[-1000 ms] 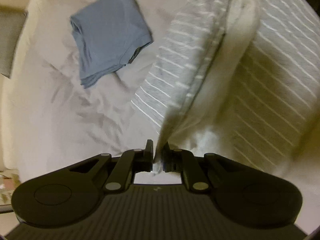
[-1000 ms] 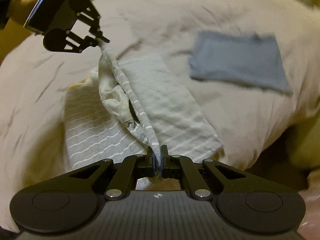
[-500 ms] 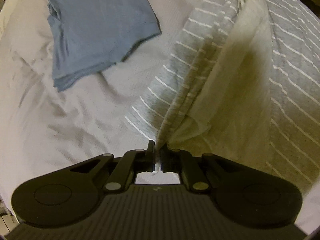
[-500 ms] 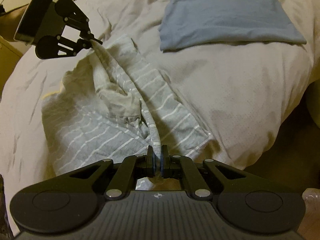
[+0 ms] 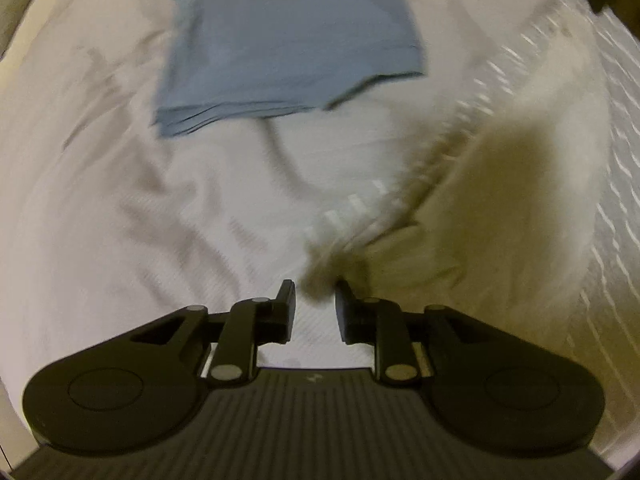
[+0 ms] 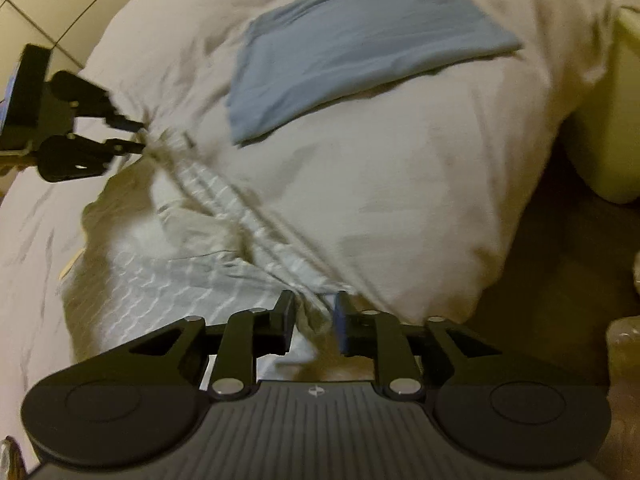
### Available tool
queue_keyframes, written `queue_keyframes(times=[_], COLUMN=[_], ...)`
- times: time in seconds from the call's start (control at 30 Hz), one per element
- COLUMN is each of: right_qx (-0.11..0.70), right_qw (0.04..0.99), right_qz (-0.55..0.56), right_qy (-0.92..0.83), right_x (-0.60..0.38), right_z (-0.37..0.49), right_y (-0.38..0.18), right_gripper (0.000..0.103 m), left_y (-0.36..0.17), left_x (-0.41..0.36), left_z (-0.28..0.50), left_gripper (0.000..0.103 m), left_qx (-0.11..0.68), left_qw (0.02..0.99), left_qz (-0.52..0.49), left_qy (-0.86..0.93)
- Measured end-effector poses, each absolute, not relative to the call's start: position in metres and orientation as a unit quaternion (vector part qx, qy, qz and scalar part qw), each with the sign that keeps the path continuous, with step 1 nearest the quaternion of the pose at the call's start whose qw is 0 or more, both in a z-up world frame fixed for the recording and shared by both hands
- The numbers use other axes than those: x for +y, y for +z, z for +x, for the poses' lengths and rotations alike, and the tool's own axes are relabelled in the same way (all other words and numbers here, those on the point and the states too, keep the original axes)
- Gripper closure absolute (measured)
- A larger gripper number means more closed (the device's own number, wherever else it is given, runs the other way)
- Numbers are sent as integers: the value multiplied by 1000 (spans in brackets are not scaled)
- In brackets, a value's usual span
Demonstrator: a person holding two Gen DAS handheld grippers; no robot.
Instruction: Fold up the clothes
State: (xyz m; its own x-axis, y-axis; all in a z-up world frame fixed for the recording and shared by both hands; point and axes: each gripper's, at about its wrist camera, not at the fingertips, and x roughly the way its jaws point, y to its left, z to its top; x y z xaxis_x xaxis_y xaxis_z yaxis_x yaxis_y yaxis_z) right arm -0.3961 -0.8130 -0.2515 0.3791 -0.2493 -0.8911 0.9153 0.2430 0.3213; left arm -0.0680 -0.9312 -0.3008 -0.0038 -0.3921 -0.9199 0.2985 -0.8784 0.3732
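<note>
Lying crumpled on the bed (image 6: 420, 184), the striped garment (image 6: 168, 280) stretches between both grippers. The left gripper (image 5: 315, 304) stands parted, a blurred fabric corner just at its fingertips; the right gripper (image 6: 313, 312) is parted too, cloth lying between its fingers, with no clamping visible. A folded blue shirt (image 5: 288, 40) rests farther up the bed.

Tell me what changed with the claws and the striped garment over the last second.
Both claws opened: the left claw and the right claw were shut on the striped garment and now stand apart, cloth loose between their fingers. The garment has come down onto the bed, nearer the blue folded shirt, which stayed put.
</note>
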Motion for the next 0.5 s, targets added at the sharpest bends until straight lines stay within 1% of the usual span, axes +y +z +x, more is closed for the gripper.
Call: queue_keyframes(times=[0.03,0.1,0.23,0.33,0.4,0.5], right_qx=[369,368,356,351,349,338], right_qw=[696,694,714,751,776,804], right_qz=[446,433,403,384,372,357], right_qy=[-426,-441,-448,-406,-371,-334], right_x=[-810,-803,-791,-788,-788,-795], right_z=[-399,-405,-395,-364,-340,-308], right_y=[-247,-239,-218,-212,-213,-221], right_gripper=[76,76,76,76,76,77], left_y=[-296,-286,-261,-257,-267,-290], left_x=[-931,-931,-924,-907,-895,-890], left_z=[-63,-52,-35,-43,-58,-81], left_gripper=[84,83,84,84,83,84], left_qx=[-30,-14,65,141,160,170], left_qw=[256,284,339,324,301,289], left_qz=[659,651,599,546,536,537], left_qy=[-706,-704,-723,-760,-772,-774])
